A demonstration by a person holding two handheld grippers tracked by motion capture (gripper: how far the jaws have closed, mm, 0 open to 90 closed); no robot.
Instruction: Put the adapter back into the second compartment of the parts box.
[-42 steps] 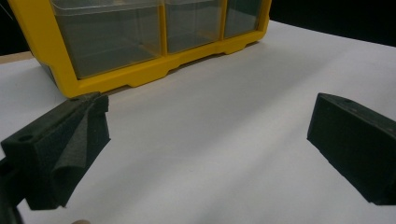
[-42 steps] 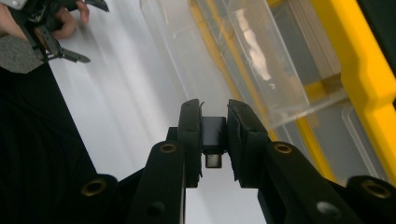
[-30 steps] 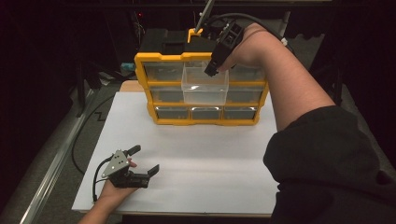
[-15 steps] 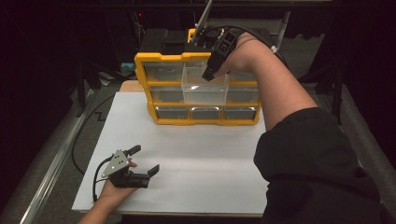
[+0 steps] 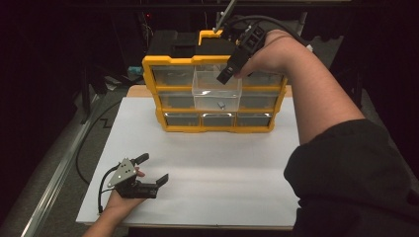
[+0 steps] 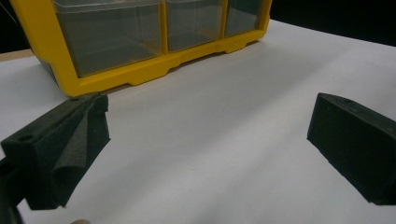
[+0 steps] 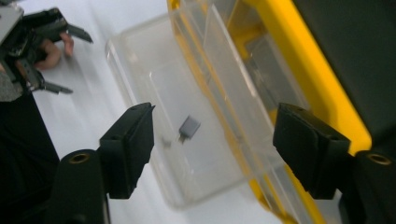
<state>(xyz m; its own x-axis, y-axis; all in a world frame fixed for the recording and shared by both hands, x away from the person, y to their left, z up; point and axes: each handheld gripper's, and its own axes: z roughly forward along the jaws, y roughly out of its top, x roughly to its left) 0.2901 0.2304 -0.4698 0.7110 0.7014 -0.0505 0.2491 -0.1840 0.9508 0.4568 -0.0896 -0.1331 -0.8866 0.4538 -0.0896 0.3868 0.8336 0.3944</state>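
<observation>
A yellow drawer cabinet (image 5: 150, 89) stands at the back of the white table. Its middle clear drawer (image 5: 217, 94) is pulled out, and a small grey piece (image 5: 221, 104) lies inside. My right gripper (image 5: 226, 74) hangs over that drawer, pointing down. Its jaws have just been opening and now stand open, with nothing pressed between them. The right gripper view looks down between the right gripper's (image 7: 215, 135) jaws at the grey piece (image 7: 189, 127) on the drawer floor (image 7: 140, 60). My left gripper (image 5: 154, 168) rests open on the table at the front left, holding nothing.
White table surface (image 5: 222, 163) stretches between the cabinet and the left hand. In the left gripper view, the left gripper (image 6: 210, 121) faces the cabinet's bottom row of drawers (image 6: 140, 74). A cable (image 5: 86, 143) runs along the table's left edge.
The right gripper's jaws have opened above the pulled-out drawer, and the small grey piece now shows on the drawer floor. The left gripper has stayed put.
</observation>
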